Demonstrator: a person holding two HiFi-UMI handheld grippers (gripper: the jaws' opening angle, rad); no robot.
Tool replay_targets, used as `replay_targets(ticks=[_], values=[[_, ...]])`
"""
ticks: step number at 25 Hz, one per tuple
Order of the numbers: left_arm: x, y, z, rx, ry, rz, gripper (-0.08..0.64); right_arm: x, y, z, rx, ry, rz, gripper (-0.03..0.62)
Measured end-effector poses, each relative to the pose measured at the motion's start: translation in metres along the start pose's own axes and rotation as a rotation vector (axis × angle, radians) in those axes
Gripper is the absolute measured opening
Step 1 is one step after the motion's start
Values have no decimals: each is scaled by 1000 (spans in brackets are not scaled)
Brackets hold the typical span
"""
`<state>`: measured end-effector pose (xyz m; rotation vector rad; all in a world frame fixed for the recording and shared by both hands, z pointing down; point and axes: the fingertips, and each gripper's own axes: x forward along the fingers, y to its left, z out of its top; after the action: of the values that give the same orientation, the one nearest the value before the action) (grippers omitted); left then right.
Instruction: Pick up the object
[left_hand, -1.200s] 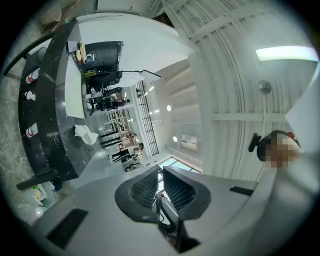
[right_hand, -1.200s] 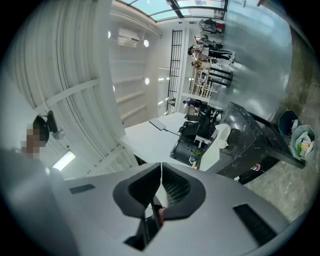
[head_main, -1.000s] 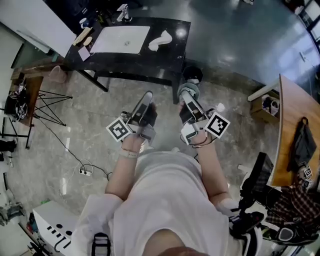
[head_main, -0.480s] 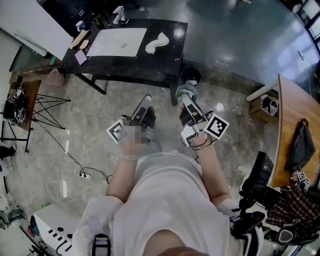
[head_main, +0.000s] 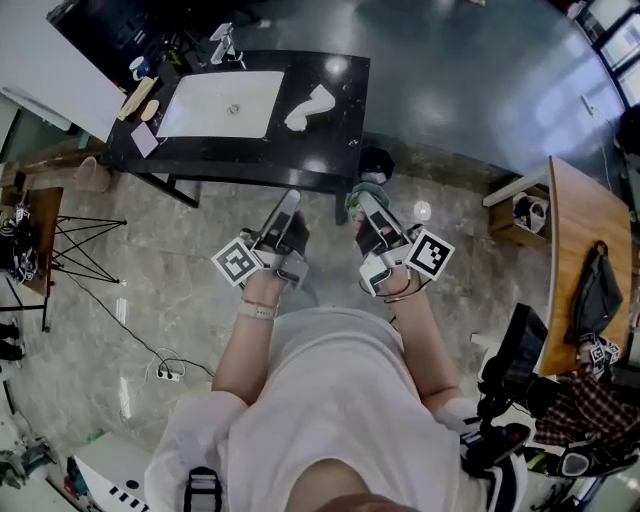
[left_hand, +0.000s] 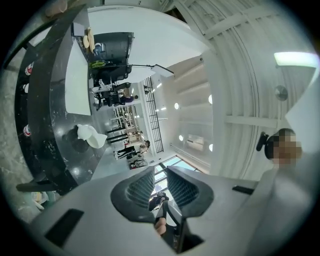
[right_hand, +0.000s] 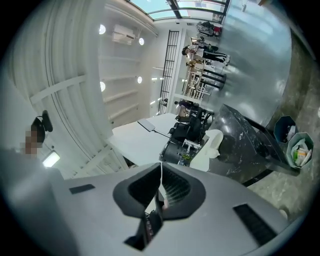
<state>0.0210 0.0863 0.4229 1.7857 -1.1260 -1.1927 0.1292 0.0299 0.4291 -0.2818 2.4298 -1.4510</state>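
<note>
Two grippers, one in each hand of a person in a white shirt (head_main: 340, 400) who's standing on the marble floor just short of the near edge of a black table (head_main: 340, 130). The left gripper (left_hand: 160, 175) has its pads (left_hand: 141, 186) a little apart, only a narrow slot, and I can see nothing sitting in it, just the room behind. The right gripper (right_hand: 160, 170) is closed up, ribbed pads (right_hand: 175, 187) pressed together at the tips with nothing pinched between them. Both are held out side by side in front of the person's chest, pointing toward the table and well apart from anything on it. The object, a white lumpy thing (head_main: 308, 106), sits on the tabletop to the right of the white sink basin (head_main: 220, 103), closer to the right edge than the left and untouched. There's a faucet (head_main: 222, 42) at the far edge behind the basin, and some wooden bits (head_main: 137, 97) near the far left corner. On the floor by the near right corner of the table are a dark bin (head_main: 376, 160) and a greenish one (head_main: 362, 186), right by the right gripper's tip. Off to the right there's a wooden desk (head_main: 575, 230) with a dark bag (head_main: 597, 290) on it.
</note>
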Motion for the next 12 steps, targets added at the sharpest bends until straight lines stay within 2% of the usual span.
replay_targets(ticks=[6, 12], values=[[41, 47, 69, -26, 22, 12, 58, 74, -28, 23, 8, -24, -49, 21], [76, 85, 122, -47, 57, 2, 60, 127, -52, 42, 8, -75, -85, 21]])
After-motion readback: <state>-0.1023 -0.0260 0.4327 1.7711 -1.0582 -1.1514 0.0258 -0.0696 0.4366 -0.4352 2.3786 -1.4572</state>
